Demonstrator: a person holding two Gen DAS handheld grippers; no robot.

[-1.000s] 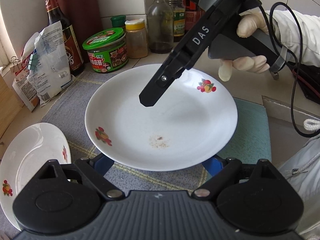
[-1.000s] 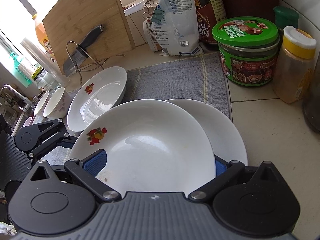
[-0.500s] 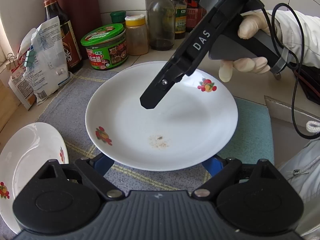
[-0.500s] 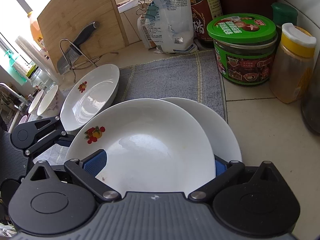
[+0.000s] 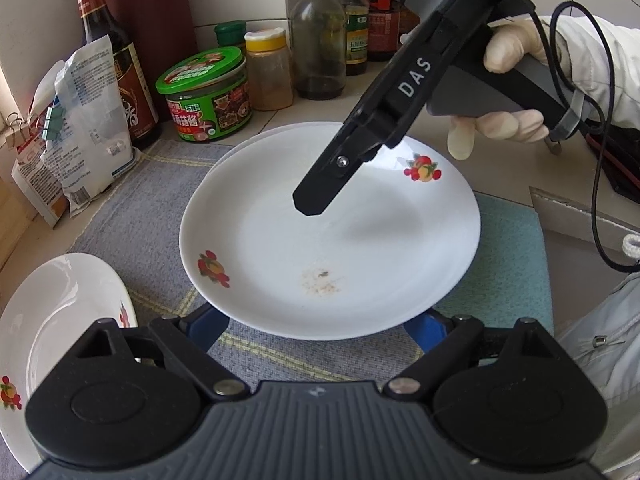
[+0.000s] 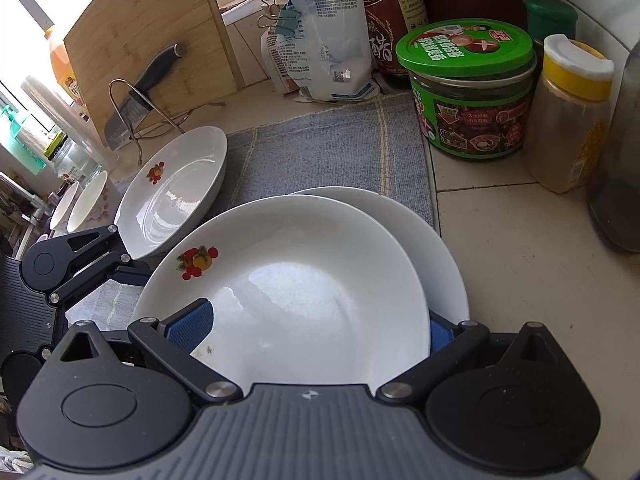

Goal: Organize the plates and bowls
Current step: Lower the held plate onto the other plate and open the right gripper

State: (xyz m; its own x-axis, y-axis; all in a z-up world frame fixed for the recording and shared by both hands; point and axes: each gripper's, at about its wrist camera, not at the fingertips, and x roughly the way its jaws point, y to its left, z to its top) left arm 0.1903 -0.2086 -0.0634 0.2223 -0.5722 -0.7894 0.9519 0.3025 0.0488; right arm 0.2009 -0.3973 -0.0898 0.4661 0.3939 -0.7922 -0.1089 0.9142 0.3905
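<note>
A white plate with fruit prints (image 5: 332, 236) (image 6: 296, 296) lies on top of a second white plate (image 6: 444, 256), whose rim shows behind it (image 5: 280, 130). My left gripper (image 5: 316, 326) is open, its blue pads under the near rim of the top plate. My right gripper (image 6: 320, 324) is open, one blue pad above the plate's inside and one below its rim; it shows over the plate in the left wrist view (image 5: 316, 196). A third white plate (image 5: 52, 328) (image 6: 176, 188) lies to the left.
A grey mat (image 5: 132, 208) and a teal mat (image 5: 512, 276) lie under the plates. A green-lidded jar (image 5: 206, 92), a yellow-lidded spice jar (image 5: 268, 72), bottles (image 5: 320, 32) and bags (image 5: 84, 120) stand behind. A cutting board (image 6: 148, 36), a knife on a rack (image 6: 136, 100) and two small bowls (image 6: 84, 200) are at left.
Both grippers and the top plate shifted slightly toward the jars. The top plate now sits lower over the second plate.
</note>
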